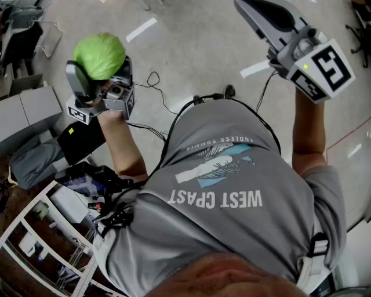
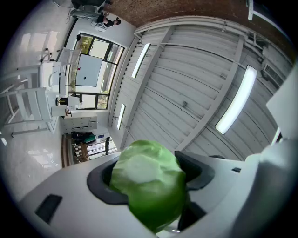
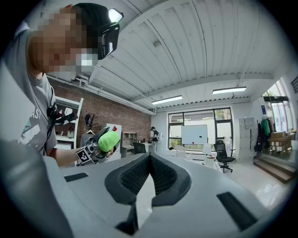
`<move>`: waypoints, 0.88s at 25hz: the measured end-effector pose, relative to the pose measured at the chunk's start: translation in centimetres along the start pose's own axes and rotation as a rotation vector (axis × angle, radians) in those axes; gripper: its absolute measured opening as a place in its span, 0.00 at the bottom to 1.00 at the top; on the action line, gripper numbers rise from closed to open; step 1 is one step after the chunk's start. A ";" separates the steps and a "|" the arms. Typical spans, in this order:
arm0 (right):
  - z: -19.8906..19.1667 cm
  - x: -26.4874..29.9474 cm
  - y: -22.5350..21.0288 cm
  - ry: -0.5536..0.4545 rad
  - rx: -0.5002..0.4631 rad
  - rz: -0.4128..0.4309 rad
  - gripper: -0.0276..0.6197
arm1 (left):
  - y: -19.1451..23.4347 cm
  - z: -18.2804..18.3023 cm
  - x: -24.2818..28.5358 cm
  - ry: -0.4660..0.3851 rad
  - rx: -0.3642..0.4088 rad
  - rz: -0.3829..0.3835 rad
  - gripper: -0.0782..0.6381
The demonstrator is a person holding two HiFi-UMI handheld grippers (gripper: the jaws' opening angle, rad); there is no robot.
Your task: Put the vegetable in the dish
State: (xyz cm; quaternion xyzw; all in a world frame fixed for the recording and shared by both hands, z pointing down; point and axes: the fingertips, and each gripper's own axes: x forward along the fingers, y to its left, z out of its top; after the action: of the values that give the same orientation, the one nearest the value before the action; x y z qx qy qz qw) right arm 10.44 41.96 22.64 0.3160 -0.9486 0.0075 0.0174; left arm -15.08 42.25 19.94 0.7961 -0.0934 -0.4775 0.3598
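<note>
A round green cabbage (image 1: 99, 55) sits between the jaws of my left gripper (image 1: 99, 71), which is raised and tilted upward at the left of the head view. In the left gripper view the cabbage (image 2: 149, 183) fills the gap between the dark pads, which press on both its sides, with ceiling behind. My right gripper (image 1: 262, 13) is held up at the top right, its marker cube (image 1: 324, 68) towards me. In the right gripper view its jaws (image 3: 149, 158) meet at the tips with nothing between them, and the cabbage (image 3: 109, 140) shows far left. No dish is in view.
Below me are a pale floor with black cables (image 1: 153, 78), grey cabinets (image 1: 29, 110) at the left and a white shelf frame (image 1: 35, 232) at the lower left. An office chair (image 3: 222, 155) and desks stand across the room in the right gripper view.
</note>
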 end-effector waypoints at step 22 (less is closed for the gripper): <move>1.2 -0.5 -3.5 -0.008 0.074 -0.014 0.06 | 3.6 -1.7 2.2 -0.013 0.002 0.086 0.54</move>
State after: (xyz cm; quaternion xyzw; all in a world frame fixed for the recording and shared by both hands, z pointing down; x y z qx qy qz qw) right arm 12.95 39.40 21.45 0.3233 -0.9454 0.0414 0.0021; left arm -11.81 39.36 21.27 0.7886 -0.1305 -0.4667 0.3784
